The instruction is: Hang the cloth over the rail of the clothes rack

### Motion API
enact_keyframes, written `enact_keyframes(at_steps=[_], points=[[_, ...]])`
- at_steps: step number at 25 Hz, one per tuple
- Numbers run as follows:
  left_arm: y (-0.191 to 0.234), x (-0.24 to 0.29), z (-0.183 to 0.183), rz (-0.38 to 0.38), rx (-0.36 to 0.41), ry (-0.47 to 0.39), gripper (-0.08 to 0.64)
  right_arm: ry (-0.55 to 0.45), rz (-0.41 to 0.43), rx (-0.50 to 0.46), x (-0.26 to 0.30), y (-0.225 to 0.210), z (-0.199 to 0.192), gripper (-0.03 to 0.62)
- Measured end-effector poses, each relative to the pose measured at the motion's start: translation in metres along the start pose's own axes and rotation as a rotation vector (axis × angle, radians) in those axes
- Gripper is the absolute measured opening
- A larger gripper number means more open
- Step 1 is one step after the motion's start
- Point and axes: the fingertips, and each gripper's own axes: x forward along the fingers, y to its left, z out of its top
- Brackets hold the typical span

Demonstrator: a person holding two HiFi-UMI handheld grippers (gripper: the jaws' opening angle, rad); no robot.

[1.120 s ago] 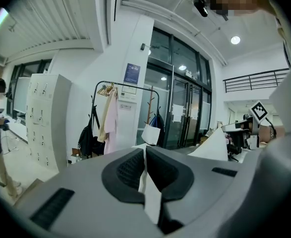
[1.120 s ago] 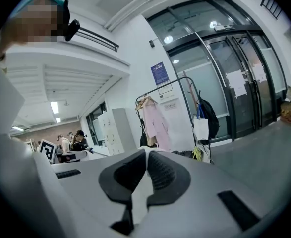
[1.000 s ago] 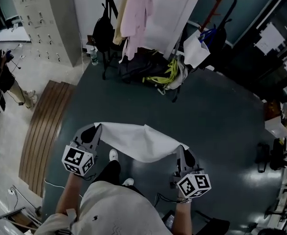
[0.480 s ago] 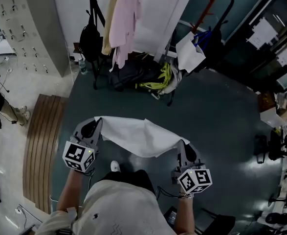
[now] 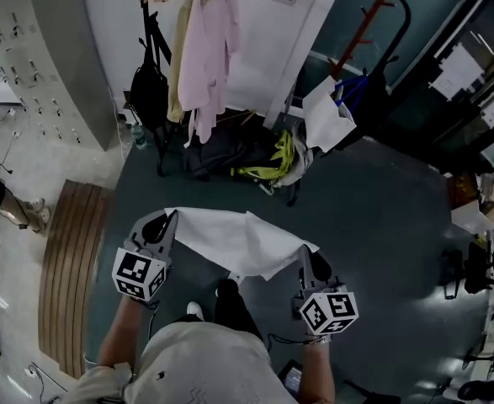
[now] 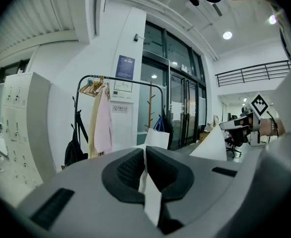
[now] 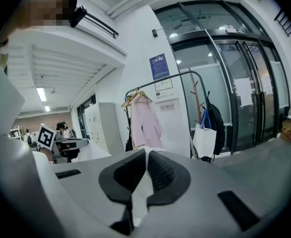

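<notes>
Dark floor (image 5: 381, 225), glass doors (image 7: 244, 83), grey lockers (image 5: 45, 57)

Floor (image 5: 381, 225), 12 to 2 o'clock: bare, free passage.
Cloth (image 5: 238, 238) is stretched between left gripper (image 5: 169, 217) and right gripper (image 5: 305, 251), both clamped on it, so the pair takes up one wide front.
12 o'clock: rail (image 6: 135, 82) is bare along its right stretch. Its left end is taken by garments (image 5: 204, 49), with a backpack (image 5: 150, 95) at 11.
Under the rail: bag pile (image 5: 238, 154) blocks the floor.
1 o'clock: coat stand (image 5: 360, 36) with white bag (image 5: 326, 116), just beside the rail's right end.
10 o'clock: lockers (image 5: 53, 49).
9 o'clock: boards (image 5: 70, 268) on the floor.
</notes>
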Motion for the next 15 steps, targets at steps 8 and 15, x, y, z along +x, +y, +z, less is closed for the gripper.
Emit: enact_keyframes(at_steps=[8,15], points=[[0.018,0.115,0.037,0.070,-0.029,0.008,0.014,0.005,0.078,-0.026,0.104,-0.078,0.049,0.021],[0.019,0.191,0.057,0.100,-0.023,0.016,0.014,0.029,0.132,-0.035,0.166,-0.123,0.079,0.021]])
